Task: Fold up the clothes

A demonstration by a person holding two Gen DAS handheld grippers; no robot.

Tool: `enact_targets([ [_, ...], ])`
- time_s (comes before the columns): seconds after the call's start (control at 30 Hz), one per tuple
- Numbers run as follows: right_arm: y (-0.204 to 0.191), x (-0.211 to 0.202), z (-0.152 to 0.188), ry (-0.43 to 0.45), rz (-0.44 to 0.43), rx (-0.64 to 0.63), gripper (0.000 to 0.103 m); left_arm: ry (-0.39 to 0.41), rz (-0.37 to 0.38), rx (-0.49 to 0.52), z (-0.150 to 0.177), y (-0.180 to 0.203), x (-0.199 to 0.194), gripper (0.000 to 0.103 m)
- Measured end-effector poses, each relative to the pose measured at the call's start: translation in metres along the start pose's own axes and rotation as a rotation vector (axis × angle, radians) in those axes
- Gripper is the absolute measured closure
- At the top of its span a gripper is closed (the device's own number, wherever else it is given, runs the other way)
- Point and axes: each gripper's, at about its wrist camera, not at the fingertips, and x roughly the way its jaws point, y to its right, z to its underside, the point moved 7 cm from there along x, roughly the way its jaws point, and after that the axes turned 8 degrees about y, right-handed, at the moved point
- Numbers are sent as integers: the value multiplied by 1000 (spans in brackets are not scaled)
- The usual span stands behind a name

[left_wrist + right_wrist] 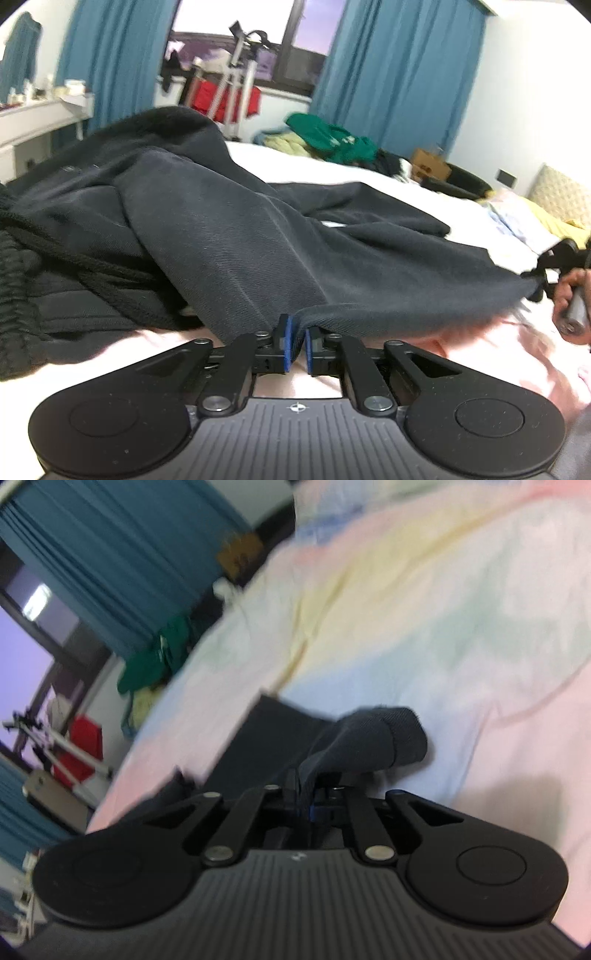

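Observation:
A dark navy garment (229, 236) lies spread and bunched on the bed, with a black drawstring waistband (14, 266) at the left. My left gripper (297, 334) is shut on the garment's near hem, held taut just above the sheet. My right gripper (306, 788) is shut on another corner of the same garment (365, 738), which bunches over its fingers. In the left wrist view the right gripper (554, 266) and the hand holding it show at the far right, at the other end of the hem.
The bed has a pastel sheet (424, 609). A pile of green and yellow clothes (325, 138) lies at the bed's far side. A tripod (232, 92), a white desk (33, 122), blue curtains (399, 74) and a cardboard box (428, 164) stand beyond.

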Motion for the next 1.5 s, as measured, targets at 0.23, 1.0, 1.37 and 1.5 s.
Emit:
enact_targets([
  [0.23, -3, -19, -21, 174, 46, -109, 96, -38, 64, -133, -5, -3, -22, 40],
  [1.0, 25, 8, -23, 76, 41, 59, 96, 126, -263, -1322, 42, -208, -32, 78],
  [1.37, -13, 15, -70, 84, -102, -41, 97, 281, -295, -1109, -49, -231, -148, 93],
  [1.5, -36, -7, -102, 131, -231, -110, 97, 260, -320, -1123, -59, -243, -189, 93],
])
